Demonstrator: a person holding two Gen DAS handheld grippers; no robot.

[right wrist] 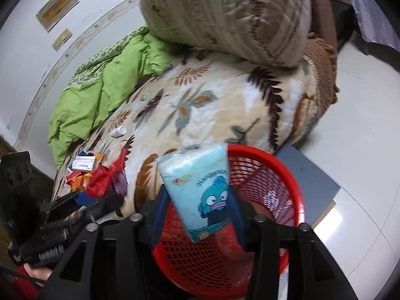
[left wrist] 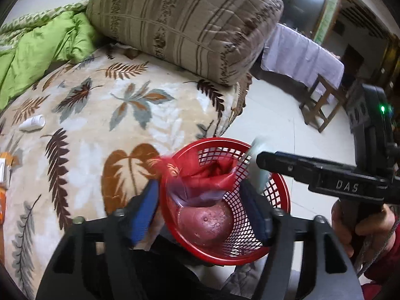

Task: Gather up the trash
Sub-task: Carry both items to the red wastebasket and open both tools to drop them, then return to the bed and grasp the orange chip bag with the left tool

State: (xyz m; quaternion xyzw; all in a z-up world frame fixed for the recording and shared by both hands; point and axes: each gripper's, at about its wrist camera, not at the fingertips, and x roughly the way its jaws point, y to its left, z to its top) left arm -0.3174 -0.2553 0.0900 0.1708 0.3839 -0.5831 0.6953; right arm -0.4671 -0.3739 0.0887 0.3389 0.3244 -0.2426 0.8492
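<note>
A red mesh basket stands on the floor against the leaf-patterned bed. My left gripper is open over it, with a crumpled red and purple wrapper loose between the blue pads. A pinkish round thing lies in the basket. My right gripper hangs over the same basket, open, and a pale blue tissue pack with a cartoon print sits tilted between its jaws. On the bed lie a small white tube and several cards and orange packets.
A striped brown cushion and a green quilt lie at the back of the bed. A wooden stool and a cloth-covered table stand across the pale tiled floor. A grey board lies beside the basket.
</note>
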